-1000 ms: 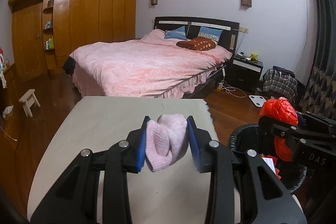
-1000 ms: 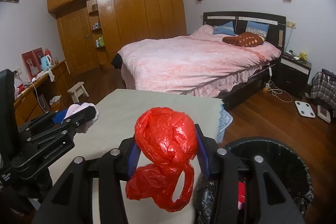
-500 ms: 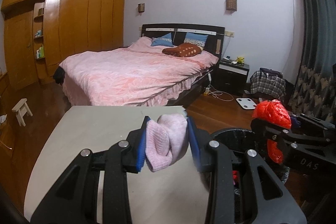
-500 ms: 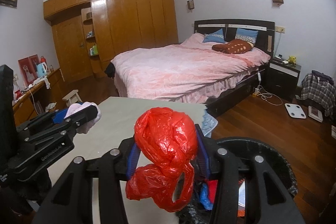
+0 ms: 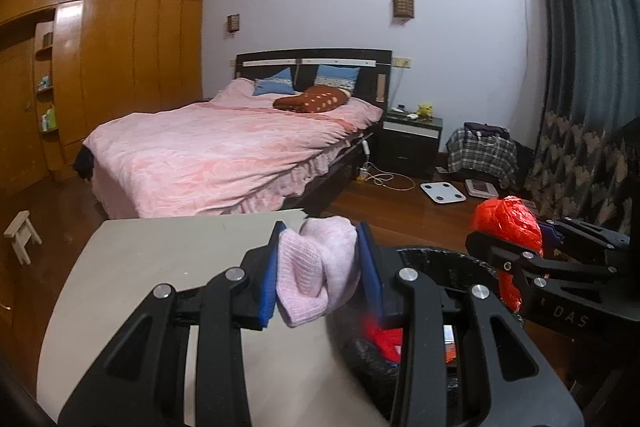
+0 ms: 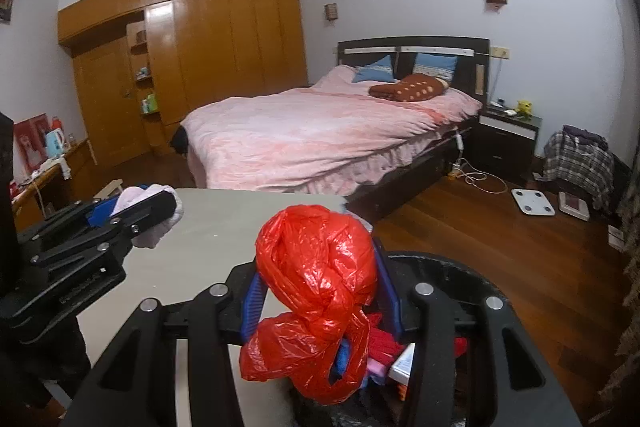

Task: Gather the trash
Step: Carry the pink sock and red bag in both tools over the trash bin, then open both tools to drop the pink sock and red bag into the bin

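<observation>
Sock: a pink knit sock [image 5: 318, 267] is folded up and pinched between the blue pads [image 5: 267, 281] of the left tongs [image 5: 320, 269]. It hangs in the air over the edge of the table, just beside the bin. In the right view it shows at the left, sticking out of the left tongs [image 6: 138, 213].

Red bag: a crumpled red plastic bag [image 6: 316, 291] is pinched between the blue pads [image 6: 250, 301] of the right tongs [image 6: 318, 291]. Its lower part droops down over the bin. In the left view it shows at the right, held up in the air [image 5: 506, 223].

Left tongs: closed tight on the sock.

Right tongs: closed tight on the red bag.

Bin: a round black bin [image 6: 452, 265] with a black liner stands on the floor, touching or just beside the table's right edge. It holds red stuff, some pink and blue bits, and a small box. The left view shows its rim [image 5: 436, 261] too.

Table: a pale grey table [image 5: 160, 259] sits under and in front of both tongs.

Bed: a big bed [image 6: 320, 135] with a pink cover stands behind the table, with two blue pillows and a brown spotted one.

Floor: dark wood [image 6: 520, 247], with a white scale [image 6: 534, 202] on it near the bed.

Wardrobe: a tall wooden one [image 6: 224, 39] fills the far left wall.
</observation>
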Motion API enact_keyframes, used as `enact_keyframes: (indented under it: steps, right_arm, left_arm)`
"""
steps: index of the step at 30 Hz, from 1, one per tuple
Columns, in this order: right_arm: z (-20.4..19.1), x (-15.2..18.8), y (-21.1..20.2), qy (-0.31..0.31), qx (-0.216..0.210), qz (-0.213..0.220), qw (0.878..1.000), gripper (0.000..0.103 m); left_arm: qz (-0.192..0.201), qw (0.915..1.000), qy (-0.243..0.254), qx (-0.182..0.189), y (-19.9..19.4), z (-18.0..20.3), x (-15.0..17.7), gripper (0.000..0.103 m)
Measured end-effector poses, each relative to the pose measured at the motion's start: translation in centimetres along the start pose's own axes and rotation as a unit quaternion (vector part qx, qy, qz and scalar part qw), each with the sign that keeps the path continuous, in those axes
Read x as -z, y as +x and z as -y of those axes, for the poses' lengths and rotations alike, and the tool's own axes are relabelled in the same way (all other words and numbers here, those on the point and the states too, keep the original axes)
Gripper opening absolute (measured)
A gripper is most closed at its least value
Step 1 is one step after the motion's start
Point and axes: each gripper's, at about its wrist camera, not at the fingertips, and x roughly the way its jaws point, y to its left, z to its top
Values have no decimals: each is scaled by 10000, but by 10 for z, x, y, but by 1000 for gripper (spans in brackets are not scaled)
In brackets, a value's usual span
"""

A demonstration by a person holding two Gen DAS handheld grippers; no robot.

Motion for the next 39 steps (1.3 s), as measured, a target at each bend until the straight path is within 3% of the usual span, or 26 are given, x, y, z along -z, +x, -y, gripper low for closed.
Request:
enact_keyframes:
  steps: [22, 39]
  right_arm:
    - [79, 21, 5, 306, 756, -196, 9965, 49]
    - [118, 37, 44, 437, 904, -473, 9938, 49]
  left_arm:
    - [-106, 9967, 344, 734, 57, 67, 5, 35]
    - [-365, 9921, 466, 1106, 126, 97, 18, 37]
